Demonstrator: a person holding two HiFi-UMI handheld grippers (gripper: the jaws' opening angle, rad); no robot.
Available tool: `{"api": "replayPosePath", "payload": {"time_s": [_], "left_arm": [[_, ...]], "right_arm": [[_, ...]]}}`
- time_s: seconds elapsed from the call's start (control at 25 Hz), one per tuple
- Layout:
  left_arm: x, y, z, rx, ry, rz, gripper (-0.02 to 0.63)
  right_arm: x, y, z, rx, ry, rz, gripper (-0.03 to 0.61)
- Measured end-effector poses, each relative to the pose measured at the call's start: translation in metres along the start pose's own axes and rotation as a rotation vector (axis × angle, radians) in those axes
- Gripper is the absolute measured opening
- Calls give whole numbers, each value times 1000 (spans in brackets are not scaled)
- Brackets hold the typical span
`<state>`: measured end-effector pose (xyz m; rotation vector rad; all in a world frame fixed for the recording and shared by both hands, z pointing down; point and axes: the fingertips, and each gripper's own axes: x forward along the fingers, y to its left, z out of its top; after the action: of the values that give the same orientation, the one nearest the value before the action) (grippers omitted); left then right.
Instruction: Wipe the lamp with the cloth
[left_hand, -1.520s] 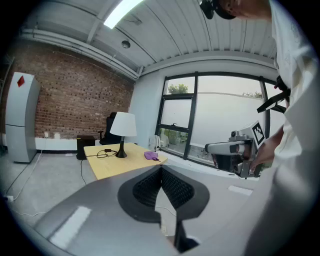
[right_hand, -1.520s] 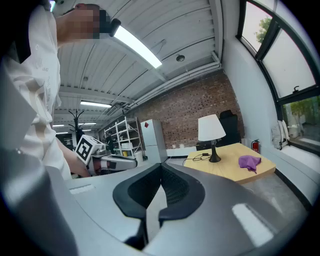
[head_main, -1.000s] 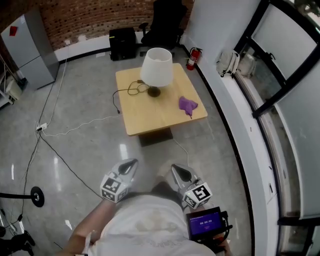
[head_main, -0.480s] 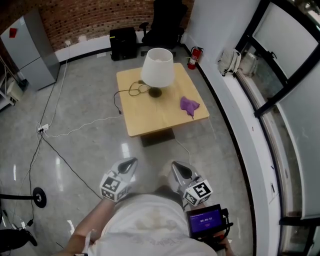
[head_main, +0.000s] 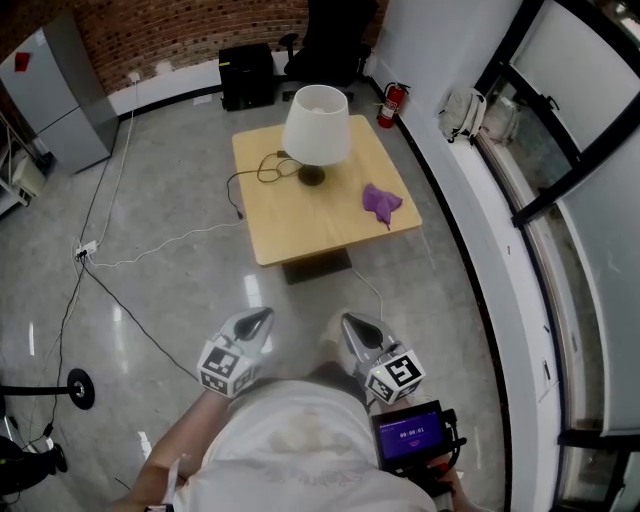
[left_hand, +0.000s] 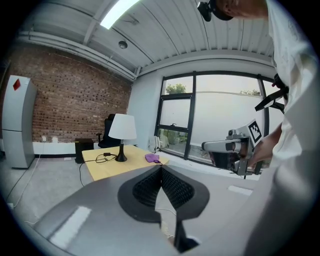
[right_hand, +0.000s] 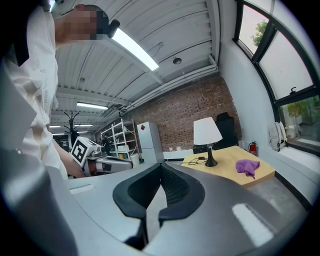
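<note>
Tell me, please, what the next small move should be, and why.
Probably carry the right claw forward toward the cloth, opening it on the way. It and the left claw are shut and empty, held far short of the table, and the cloth lies untouched beside the lamp.

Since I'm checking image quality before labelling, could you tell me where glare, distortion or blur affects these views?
Head view: sharp and evenly lit, with light streaks glaring on the glossy floor; lamp and cloth are clear. Left gripper view: strong fisheye bending, dark corners, washed-out windows. Right gripper view: same fisheye and dark corners, plus a bright ceiling light strip.
</note>
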<state>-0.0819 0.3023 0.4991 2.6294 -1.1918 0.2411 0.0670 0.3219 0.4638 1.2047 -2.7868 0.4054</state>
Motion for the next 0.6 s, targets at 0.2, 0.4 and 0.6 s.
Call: {"api": "replayPosePath", "payload": {"time_s": [0.2, 0.4, 0.6], "left_arm": [[9, 5, -5, -4, 23, 2, 2], [29, 12, 4, 8, 29, -7, 2], [57, 20, 16, 16, 44, -12, 2]], "right_arm": [[8, -11, -4, 23, 4, 3, 14], [23, -33, 1, 29, 10, 3, 14], [39, -61, 10, 37, 13, 3, 14]]}}
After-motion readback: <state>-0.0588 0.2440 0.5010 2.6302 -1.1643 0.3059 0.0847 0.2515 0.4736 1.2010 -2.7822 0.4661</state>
